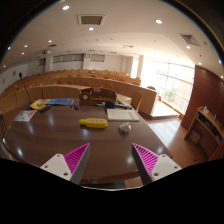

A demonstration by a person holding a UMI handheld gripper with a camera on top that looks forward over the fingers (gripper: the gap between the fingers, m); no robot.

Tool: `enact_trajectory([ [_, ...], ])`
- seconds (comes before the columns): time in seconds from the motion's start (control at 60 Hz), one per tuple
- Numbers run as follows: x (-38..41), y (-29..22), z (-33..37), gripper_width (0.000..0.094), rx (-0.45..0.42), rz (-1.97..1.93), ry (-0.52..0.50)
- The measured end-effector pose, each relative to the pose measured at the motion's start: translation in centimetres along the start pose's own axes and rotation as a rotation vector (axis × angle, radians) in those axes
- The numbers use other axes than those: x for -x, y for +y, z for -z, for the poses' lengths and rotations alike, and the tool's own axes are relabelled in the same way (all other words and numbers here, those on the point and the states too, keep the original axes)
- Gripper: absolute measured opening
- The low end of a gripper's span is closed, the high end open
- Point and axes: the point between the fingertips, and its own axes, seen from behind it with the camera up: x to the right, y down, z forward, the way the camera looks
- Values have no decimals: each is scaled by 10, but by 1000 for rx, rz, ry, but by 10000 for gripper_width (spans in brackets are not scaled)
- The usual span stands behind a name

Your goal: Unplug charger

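My gripper (111,160) is open, its two magenta pads (76,158) spread wide with nothing between them. It hovers above the near edge of a large brown wooden table (70,135). A yellow flat object (93,123) lies on the table ahead of the fingers; whether it is the charger I cannot tell. No plug, cable or socket shows clearly.
Papers and a blue-and-yellow item (50,103) lie on the far left of the table, more papers (121,114) at the right, a dark box (98,96) behind. Wooden benches (90,82) line the back. Bright windows (168,85) stand right, with chairs (205,130) nearby.
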Motion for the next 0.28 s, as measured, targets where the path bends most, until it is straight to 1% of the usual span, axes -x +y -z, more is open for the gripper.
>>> enact_trajectory([
  [0.133, 4, -5, 26, 846, -27, 19, -1],
  [0.283, 7, -10, 34, 847, -33, 15, -7],
])
